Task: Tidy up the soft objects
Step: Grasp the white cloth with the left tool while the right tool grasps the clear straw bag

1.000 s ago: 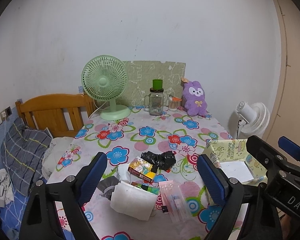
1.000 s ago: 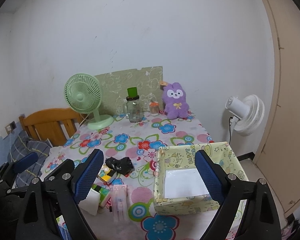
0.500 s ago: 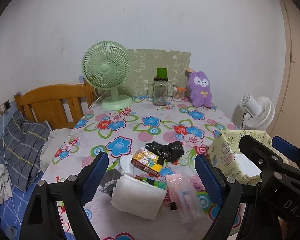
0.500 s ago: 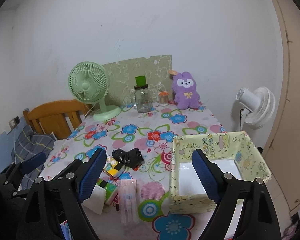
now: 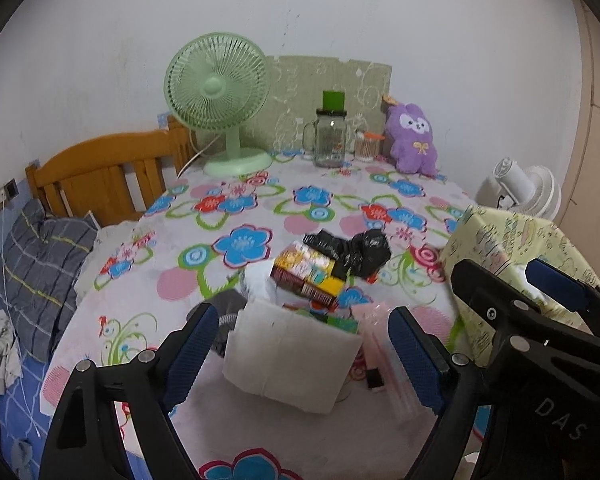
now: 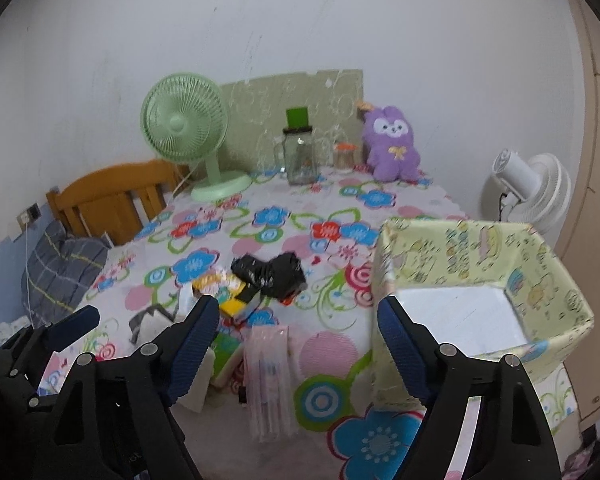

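Note:
A pile of small items lies on the floral tablecloth: a white soft pack (image 5: 292, 356), a colourful box (image 5: 306, 274), a crumpled black bag (image 5: 352, 252) (image 6: 270, 272), a pink clear packet (image 6: 270, 376) and a grey cloth (image 5: 226, 312). A purple plush rabbit (image 5: 412, 140) (image 6: 392, 144) sits at the far edge. A yellow-green patterned open box (image 6: 480, 280) (image 5: 512, 248) stands at the right. My left gripper (image 5: 300, 356) is open, just short of the white pack. My right gripper (image 6: 298, 350) is open above the packet, left of the box.
A green desk fan (image 5: 220, 96), a glass jar with a green lid (image 5: 330, 136) and a small jar (image 5: 366, 146) stand at the back by a patterned board. A wooden headboard (image 5: 100, 172) and bedding lie left. A white floor fan (image 5: 524, 192) stands right.
Both grippers have moved forward and lower toward the pile; the items and box look larger and nearer. Both stay open and empty.

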